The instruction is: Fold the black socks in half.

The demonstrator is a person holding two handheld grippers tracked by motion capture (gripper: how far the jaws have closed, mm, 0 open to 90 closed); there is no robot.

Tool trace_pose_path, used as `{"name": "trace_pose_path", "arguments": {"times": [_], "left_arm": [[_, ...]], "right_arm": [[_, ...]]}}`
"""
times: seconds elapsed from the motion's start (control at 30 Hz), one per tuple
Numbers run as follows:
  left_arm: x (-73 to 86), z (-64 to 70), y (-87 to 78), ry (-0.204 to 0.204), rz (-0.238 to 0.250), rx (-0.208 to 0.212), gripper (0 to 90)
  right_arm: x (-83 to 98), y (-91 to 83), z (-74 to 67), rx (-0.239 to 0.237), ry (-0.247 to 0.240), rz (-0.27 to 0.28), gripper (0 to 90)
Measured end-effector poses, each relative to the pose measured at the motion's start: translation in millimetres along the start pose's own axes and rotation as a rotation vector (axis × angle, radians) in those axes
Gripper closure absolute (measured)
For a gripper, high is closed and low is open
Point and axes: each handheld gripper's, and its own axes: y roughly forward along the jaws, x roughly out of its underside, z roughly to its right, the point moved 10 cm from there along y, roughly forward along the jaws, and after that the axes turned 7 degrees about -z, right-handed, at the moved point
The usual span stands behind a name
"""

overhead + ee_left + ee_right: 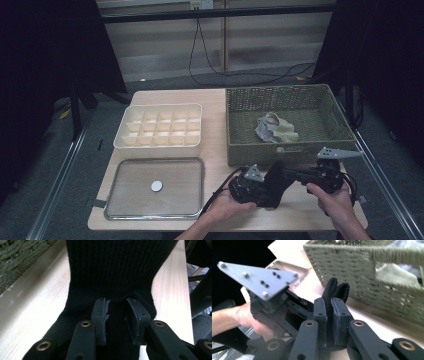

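A black ribbed sock (278,194) hangs stretched between my two grippers above the table's front right part, just before the basket. My left gripper (267,186) comes at it from the left. In the left gripper view its pads (100,317) squeeze a bunched fold of the sock (112,270), which widens beyond them. My right gripper (291,175) reaches in from the right. In the right gripper view this gripper (331,305) is shut tight on the sock's doubled edge (336,288). The left gripper's grey plate (259,280) and the hand holding it show close by.
A woven green basket (240,150) at the back right holds a few pale socks (276,129). A cream divided organiser (160,106) stands at the back left. In front of it lies a flat clear lid (125,200) with a white knob (156,186). The table edge is near.
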Motion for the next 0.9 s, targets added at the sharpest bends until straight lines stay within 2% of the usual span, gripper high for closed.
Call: {"name": "trace_pose_path", "arguments": {"times": [0.17,0.23,0.37,0.43,0.5,0.67,0.7,0.73,0.8,0.9], "left_arm": [[-3.2,-0.7,2.0,-0.010,-0.005,0.014,69.1],[-3.4,-2.7,1.2,-0.027,-0.005,0.020,69.2],[-2.3,-4.9,-2.6,-0.026,0.001,0.021,64.9],[0.8,-6.5,-6.8,-0.023,-0.024,0.021,63.9],[0.2,-8.4,-8.4,-0.035,-0.003,0.020,62.2],[2.9,-8.3,-23.6,-0.037,0.014,0.007,60.3],[3.0,-8.3,-27.4,-0.039,0.035,0.004,60.2],[5.5,-9.8,-32.9,-0.034,0.026,-0.005,60.2],[7.6,-13.1,-40.5,-0.040,0.047,-0.032,58.6],[13.9,-17.0,-50.8,-0.066,0.066,-0.039,58.3]], "right_arm": [[-4.7,5.0,-3.3,-0.019,0.005,0.004,82.9],[-5.4,6.6,-5.1,-0.024,-0.002,0.004,82.8],[-4.1,7.2,-6.9,-0.027,-0.005,0.000,82.8],[-4.4,6.4,-5.2,-0.024,-0.005,0.003,82.8],[-4.7,5.1,-3.8,-0.018,-0.007,0.002,82.6],[-4.3,4.1,-3.0,-0.012,-0.011,-0.001,82.6],[-4.2,4.1,-2.4,-0.011,-0.010,-0.002,82.6],[-4.1,3.9,-1.5,-0.008,-0.011,-0.002,82.6],[-4.1,4.0,0.1,-0.006,-0.014,-0.005,82.5],[-4.5,7.2,2.3,-0.005,-0.015,-0.005,82.5]]}}
